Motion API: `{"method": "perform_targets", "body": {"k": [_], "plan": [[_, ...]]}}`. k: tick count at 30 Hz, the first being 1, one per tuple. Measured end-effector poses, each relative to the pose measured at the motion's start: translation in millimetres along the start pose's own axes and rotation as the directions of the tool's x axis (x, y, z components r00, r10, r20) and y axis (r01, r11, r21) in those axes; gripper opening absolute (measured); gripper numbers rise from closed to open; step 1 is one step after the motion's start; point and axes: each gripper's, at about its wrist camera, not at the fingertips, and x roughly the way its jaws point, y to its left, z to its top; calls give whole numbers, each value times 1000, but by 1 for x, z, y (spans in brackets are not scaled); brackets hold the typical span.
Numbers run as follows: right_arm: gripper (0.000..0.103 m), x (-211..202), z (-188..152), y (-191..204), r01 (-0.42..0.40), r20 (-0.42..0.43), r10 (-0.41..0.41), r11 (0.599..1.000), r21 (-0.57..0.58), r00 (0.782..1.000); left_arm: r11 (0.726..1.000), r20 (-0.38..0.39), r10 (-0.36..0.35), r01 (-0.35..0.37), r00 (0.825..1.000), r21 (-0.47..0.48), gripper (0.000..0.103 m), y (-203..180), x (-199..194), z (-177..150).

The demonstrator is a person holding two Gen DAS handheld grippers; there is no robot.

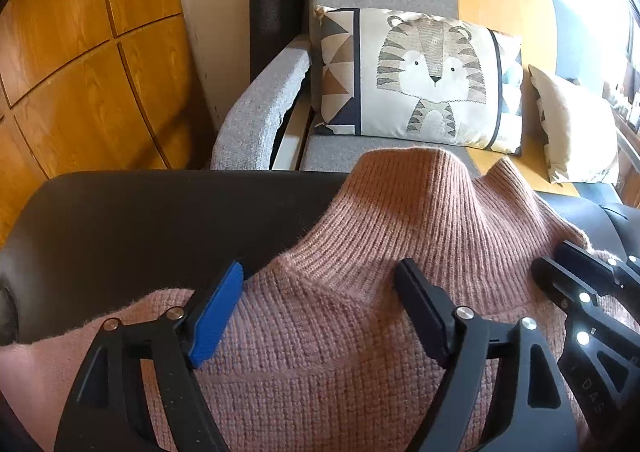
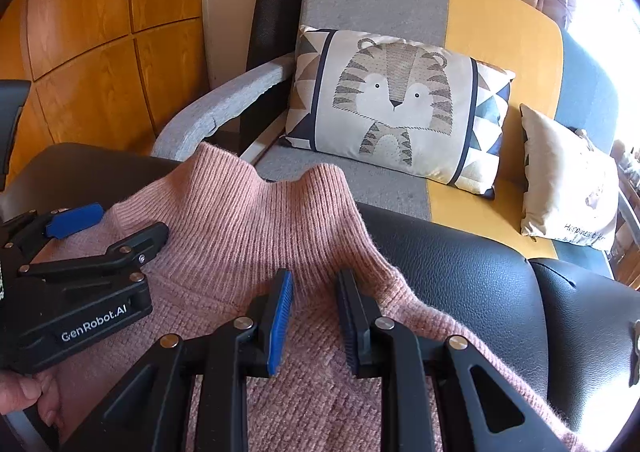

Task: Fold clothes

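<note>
Here both tongs tilt downward over the pink sweater point(image 1: 320, 332), left tongs point(image 1: 320, 288) released, right tongs point(image 2: 314, 306) narrowly parted, gripping nothing

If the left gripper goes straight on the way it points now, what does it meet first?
Most likely the pink sweater: the open left gripper points down at the knit just below its ribbed collar. Depth is unclear.
</note>
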Motion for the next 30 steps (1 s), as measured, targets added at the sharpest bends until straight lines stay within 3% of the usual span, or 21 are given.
{"method": "perform_targets", "body": {"k": [3, 5, 7, 10, 12, 15, 16, 18, 20, 22, 27, 30], "plan": [[22, 2, 2, 1, 15, 8, -15, 1000, -2, 1000, 999, -11, -27, 27, 1000, -28, 84, 5, -5, 3], [22, 2, 2, 2, 21, 12, -21, 1000, -7, 1000, 996, -10, -32, 31, 999, -80, 75, 15, -21, -3], [22, 2, 1, 1, 17, 16, -17, 1000, -4, 1000, 989, -15, -35, 32, 999, -141, 74, 28, -38, -13], [22, 2, 1, -6, -24, 21, 23, 999, 30, 1000, 980, -87, -61, 43, 994, -196, 74, 44, -61, -40], [22, 1, 0, -6, -28, 22, 27, 999, 32, 999, 982, -107, -37, 16, 994, -189, 74, 52, -78, -61], [25, 1, 1, -7, -49, 15, 48, 998, 36, 999, 984, -98, 66, -81, 993, -160, 74, 66, -100, -92], [28, 1, 2, -12, -83, 10, 83, 995, 54, 996, 983, -104, 93, -108, 990, -147, 75, 70, -99, -102], [31, -4, 1, -25, -181, -2, 183, 977, 116, 983, 985, -61, 68, -77, 996, -152, 81, 78, -98, -117], [31, -19, -2, -36, -236, -12, 241, 956, 176, 970, 983, -58, 49, -58, 997, -175, 83, 82, -96, -117], [31, -45, -16, -47, -256, 8, 259, 947, 195, 966, 986, -61, 86, -94, 994, -139, 84, 74, -94, -116], [31, -91, -80, -73, -115, -66, 128, 977, 179, 990, 985, -54, 63, -71, 997, -158, 85, 77, -95, -118], [31, -113, -106, -84, -16, -42, 21, 994, 112, 999, 987, -55, 75, -82, 996, -139, 85, 74, -94, -118]]}}
